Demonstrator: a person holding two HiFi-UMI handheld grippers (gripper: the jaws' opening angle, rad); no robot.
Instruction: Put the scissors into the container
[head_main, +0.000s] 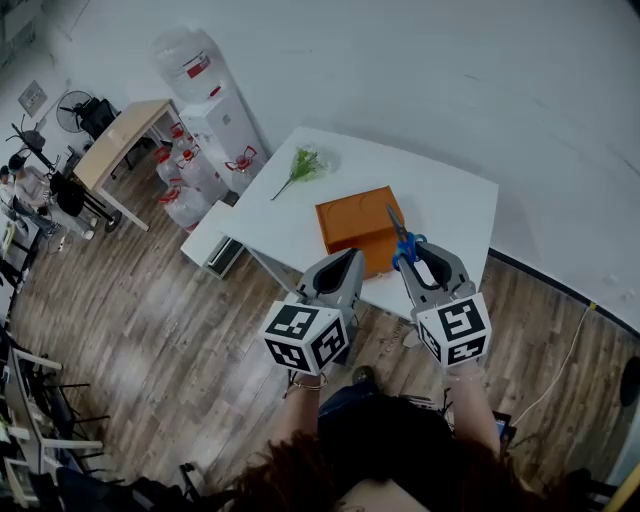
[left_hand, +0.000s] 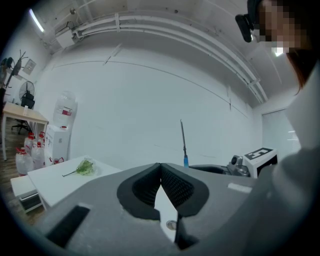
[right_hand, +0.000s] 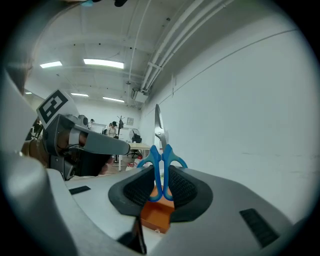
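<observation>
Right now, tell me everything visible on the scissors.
The scissors have two blue plastic-looking handle loops and plain metal blades, shut together. The right gripper clamps the loops between its black ribbed pads, blades sticking out beyond the jaws. In the head view they show over the orange container's near right edge, touching only the pads.

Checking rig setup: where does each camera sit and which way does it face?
Head view: on the person's head, steeply down at the table and orange container; left gripper, right gripper show.
Left gripper view: on the left gripper, along its shut jaws; right gripper at right.
Right gripper view: on the right gripper, along jaws clamping the scissors; left gripper at left.
Shared: all show the scissors.
</observation>
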